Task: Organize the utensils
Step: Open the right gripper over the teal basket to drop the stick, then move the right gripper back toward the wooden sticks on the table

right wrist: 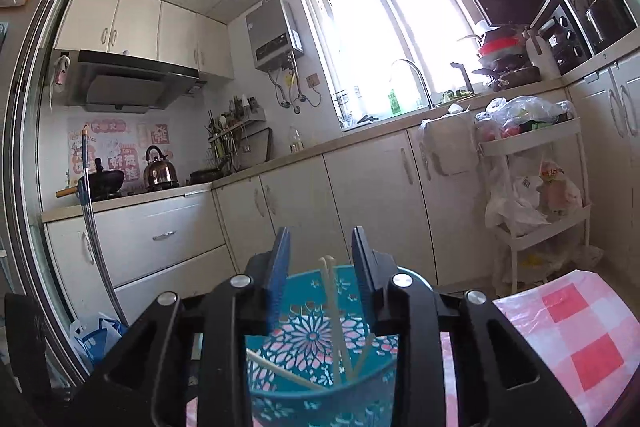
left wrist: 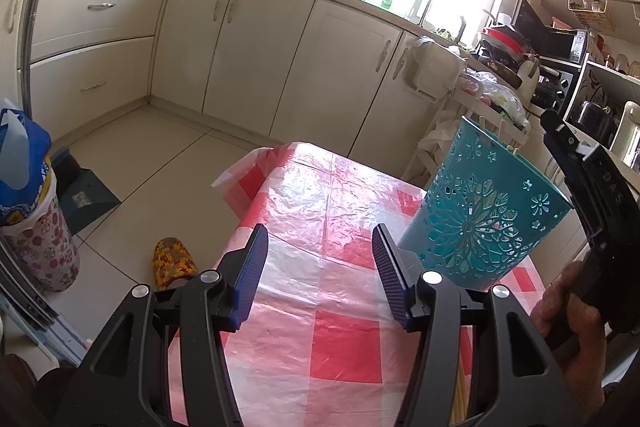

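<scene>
A teal cut-out utensil holder point(left wrist: 476, 211) stands on the red-and-white checked tablecloth point(left wrist: 320, 267), at the right of the left wrist view. Pale chopsticks point(right wrist: 334, 319) lean inside the holder point(right wrist: 316, 395), their tips poking above its rim point(left wrist: 500, 135). My left gripper point(left wrist: 320, 251) is open and empty above the table, just left of the holder. My right gripper point(right wrist: 322, 267) is open directly above the holder's mouth, with the chopstick tops between its fingers, not clamped. Its black body point(left wrist: 592, 203) shows in the left wrist view, held by a hand.
Cream kitchen cabinets point(left wrist: 256, 39) line the far side. A white trolley point(right wrist: 536, 187) with plastic bags stands right of the table. A floral bin point(left wrist: 36, 235) with a blue bag, a dustpan point(left wrist: 80, 187) and a slipper point(left wrist: 172, 261) sit on the floor at left.
</scene>
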Demonstrator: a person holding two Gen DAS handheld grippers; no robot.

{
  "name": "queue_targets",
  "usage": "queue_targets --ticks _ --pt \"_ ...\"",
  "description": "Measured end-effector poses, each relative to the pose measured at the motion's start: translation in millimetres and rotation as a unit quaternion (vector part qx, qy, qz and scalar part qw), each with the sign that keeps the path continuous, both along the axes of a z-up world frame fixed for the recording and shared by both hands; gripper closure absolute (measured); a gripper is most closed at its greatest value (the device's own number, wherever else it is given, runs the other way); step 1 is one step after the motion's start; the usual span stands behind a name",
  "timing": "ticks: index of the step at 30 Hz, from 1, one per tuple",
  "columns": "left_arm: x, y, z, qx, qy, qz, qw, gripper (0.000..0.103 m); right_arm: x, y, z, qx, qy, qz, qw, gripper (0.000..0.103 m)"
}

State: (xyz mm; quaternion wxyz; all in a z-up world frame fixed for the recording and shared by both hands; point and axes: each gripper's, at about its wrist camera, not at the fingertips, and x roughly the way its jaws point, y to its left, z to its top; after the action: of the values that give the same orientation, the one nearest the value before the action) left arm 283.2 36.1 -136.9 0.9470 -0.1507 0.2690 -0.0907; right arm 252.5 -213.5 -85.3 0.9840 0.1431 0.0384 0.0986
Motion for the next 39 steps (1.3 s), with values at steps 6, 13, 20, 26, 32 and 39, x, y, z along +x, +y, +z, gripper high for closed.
queue_targets --ticks 6,13,20,26,32,39 --pt "-2 -2 1 0.008 -0.001 0.003 1.0 0.052 -37 -10 2 -0.01 0.031 0.0 0.999 0.054" --pt "-2 -4 3 0.013 0.006 0.004 0.9999 0.052 -93 -2 2 -0.073 0.099 -0.006 0.992 0.027" --pt "-10 -11 12 0.026 0.006 -0.002 0.9996 0.049 -123 5 -32 -0.129 0.211 -0.013 0.969 0.025" --pt "-30 -19 30 0.05 -0.001 -0.008 0.9987 0.046 -134 -7 -50 -0.105 0.266 -0.036 0.958 0.025" --pt "-56 -28 43 0.071 -0.006 -0.016 0.9973 0.042 -147 3 -50 -0.122 0.284 -0.029 0.95 0.025" --pt "-76 -40 49 0.096 -0.005 -0.031 0.9949 0.04 -135 25 -64 -0.149 0.336 -0.007 0.93 0.027"
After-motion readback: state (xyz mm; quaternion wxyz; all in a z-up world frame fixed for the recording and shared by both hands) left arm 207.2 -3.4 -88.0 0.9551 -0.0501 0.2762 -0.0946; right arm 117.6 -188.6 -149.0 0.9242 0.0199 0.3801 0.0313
